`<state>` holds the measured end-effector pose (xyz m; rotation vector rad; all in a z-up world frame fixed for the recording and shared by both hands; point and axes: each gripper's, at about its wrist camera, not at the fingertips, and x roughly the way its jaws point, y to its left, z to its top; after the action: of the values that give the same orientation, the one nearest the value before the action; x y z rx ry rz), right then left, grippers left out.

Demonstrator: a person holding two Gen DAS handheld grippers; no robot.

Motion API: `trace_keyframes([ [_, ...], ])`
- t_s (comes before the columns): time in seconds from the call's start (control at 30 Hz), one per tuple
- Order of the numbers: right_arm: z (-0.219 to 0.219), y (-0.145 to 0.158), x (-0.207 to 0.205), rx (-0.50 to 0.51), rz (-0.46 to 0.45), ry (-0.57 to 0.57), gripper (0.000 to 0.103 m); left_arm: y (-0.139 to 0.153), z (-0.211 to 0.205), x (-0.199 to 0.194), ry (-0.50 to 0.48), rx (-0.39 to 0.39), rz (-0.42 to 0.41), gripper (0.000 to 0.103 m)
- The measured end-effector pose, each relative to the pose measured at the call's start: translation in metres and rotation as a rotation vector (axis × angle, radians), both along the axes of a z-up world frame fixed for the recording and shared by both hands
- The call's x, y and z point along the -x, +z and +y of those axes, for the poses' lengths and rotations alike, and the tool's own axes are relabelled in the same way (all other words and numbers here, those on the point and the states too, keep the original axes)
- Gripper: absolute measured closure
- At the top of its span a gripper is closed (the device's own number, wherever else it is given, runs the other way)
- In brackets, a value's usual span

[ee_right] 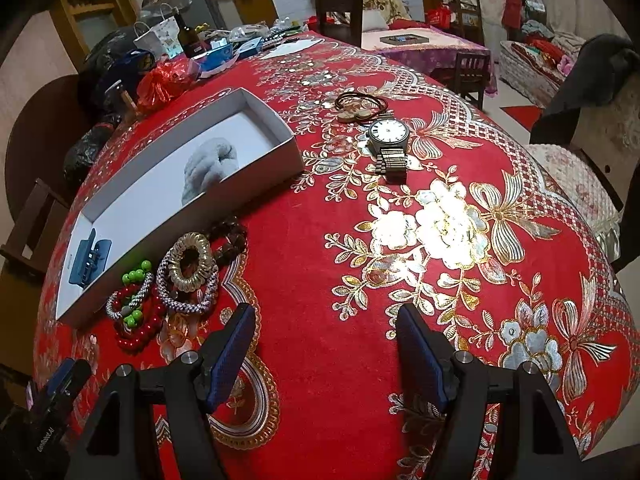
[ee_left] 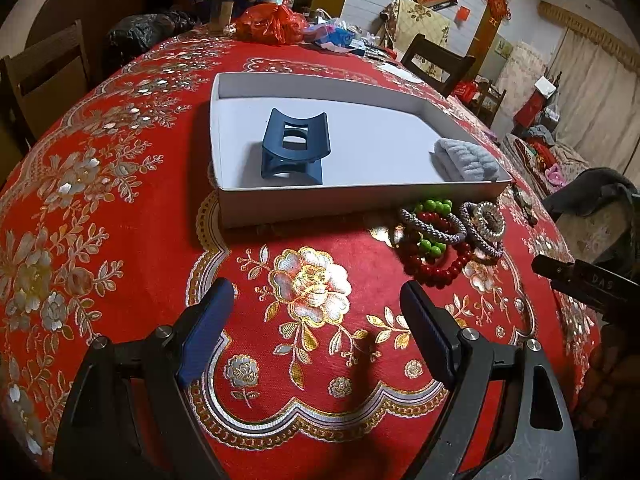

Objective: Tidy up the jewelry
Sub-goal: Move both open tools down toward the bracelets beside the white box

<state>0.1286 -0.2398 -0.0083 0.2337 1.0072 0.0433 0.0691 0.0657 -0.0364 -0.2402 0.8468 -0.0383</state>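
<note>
Dim warm indoor light, glare on the tablecloth's (ee_right: 440, 232) foil flowers, strong fisheye bending, dark corners.

the white box (ee_right: 192, 184) wall hides the lower part of the blue hair clip (ee_right: 89, 261) and the grey fuzzy band (ee_right: 208, 168) in the right wrist view. bracelet pile (ee_left: 444, 236) overlaps too much to count. right gripper (ee_left: 580, 280) gets cut off by the left view's edge.

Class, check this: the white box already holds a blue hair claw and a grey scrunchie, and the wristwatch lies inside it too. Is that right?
Not quite. The wristwatch lies outside the white box, on the red tablecloth, as the right wrist view shows. The blue hair claw and grey scrunchie are in the box.
</note>
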Motion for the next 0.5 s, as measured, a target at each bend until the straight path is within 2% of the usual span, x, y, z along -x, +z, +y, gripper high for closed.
trace_keyframes([
  [0.13,0.001,0.001,0.000,-0.030,-0.015,0.020,0.033,0.000,0.000,0.001,0.001,-0.005,0.000,0.018],
  [0.17,0.002,0.003,0.000,-0.048,-0.029,0.037,0.036,0.000,0.000,0.001,0.002,-0.005,0.000,0.018],
  [0.23,0.008,0.007,-0.002,-0.077,-0.062,0.086,0.047,0.000,-0.001,0.002,0.003,-0.010,0.002,0.018],
  [0.3,0.020,0.013,-0.008,-0.083,-0.099,0.153,0.049,0.000,-0.001,0.002,0.003,-0.017,0.004,0.018],
  [0.4,0.039,0.016,-0.020,-0.098,-0.133,0.244,0.061,0.002,-0.006,0.003,-0.004,-0.029,-0.003,0.018],
  [0.5,0.048,0.013,-0.029,-0.096,-0.147,0.275,0.066,0.007,-0.014,0.001,-0.051,-0.011,-0.044,0.019],
])
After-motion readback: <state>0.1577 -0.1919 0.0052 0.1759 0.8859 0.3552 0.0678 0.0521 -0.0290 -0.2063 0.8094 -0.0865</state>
